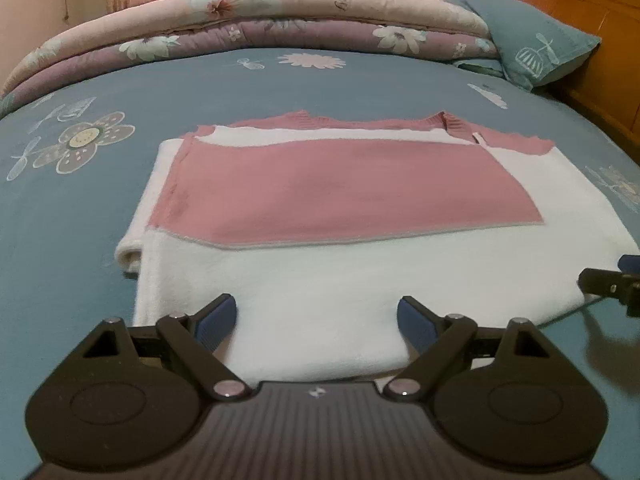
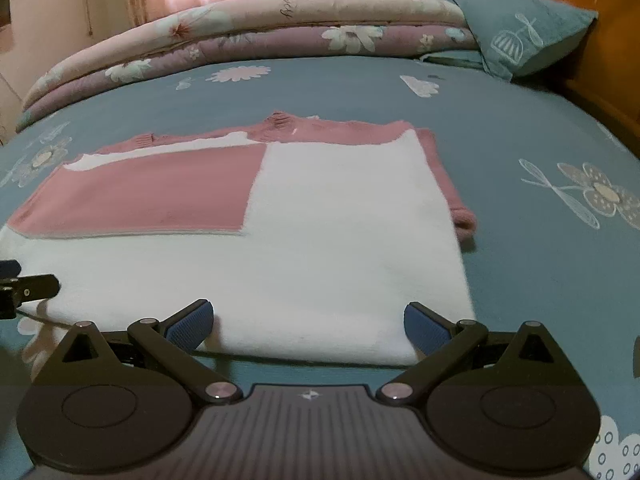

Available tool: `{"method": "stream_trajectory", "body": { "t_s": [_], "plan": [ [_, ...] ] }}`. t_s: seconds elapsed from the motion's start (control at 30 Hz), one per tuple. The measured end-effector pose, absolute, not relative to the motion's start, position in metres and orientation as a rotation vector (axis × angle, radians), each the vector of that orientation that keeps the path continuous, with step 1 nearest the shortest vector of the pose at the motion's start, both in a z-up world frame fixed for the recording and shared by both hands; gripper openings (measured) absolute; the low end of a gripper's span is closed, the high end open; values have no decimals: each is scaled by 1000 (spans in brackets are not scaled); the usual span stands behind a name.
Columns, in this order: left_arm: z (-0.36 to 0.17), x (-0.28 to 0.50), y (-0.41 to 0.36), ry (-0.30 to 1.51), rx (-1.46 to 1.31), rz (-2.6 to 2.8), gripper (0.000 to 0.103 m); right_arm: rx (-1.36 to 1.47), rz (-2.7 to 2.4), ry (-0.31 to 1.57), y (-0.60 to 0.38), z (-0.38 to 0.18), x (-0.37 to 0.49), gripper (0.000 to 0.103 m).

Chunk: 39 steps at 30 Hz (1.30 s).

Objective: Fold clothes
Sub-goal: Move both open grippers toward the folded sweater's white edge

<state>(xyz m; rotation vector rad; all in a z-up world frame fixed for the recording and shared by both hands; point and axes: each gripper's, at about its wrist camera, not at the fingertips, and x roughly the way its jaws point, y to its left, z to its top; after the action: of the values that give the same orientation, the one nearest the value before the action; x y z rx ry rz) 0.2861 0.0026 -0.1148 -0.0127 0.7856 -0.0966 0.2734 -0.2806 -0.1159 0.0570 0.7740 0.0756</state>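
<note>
Our pink-and-white sweater (image 1: pixel 352 216) lies part-folded mid-bed (image 1: pixel 100 208), sides tucked in, hem toward the near edge. Both the left gripper (image 1: pixel 316 320) and right gripper (image 2: pixel 310 326) straddle that hem, jaws apart. We'd pinch matching corners, lifting evenly.

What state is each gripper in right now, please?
Left gripper: open, holding nothing, at the near hem of the pink-and-white sweater.
Right gripper: open, holding nothing, at the same hem.
</note>
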Motion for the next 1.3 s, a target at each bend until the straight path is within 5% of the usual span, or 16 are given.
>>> {"method": "stream_trajectory", "body": {
  "t_s": [1.3],
  "plan": [
    [-83, 259, 37, 775, -151, -1, 92, 160, 126, 745, -274, -85, 214, 103]
  ]
}}
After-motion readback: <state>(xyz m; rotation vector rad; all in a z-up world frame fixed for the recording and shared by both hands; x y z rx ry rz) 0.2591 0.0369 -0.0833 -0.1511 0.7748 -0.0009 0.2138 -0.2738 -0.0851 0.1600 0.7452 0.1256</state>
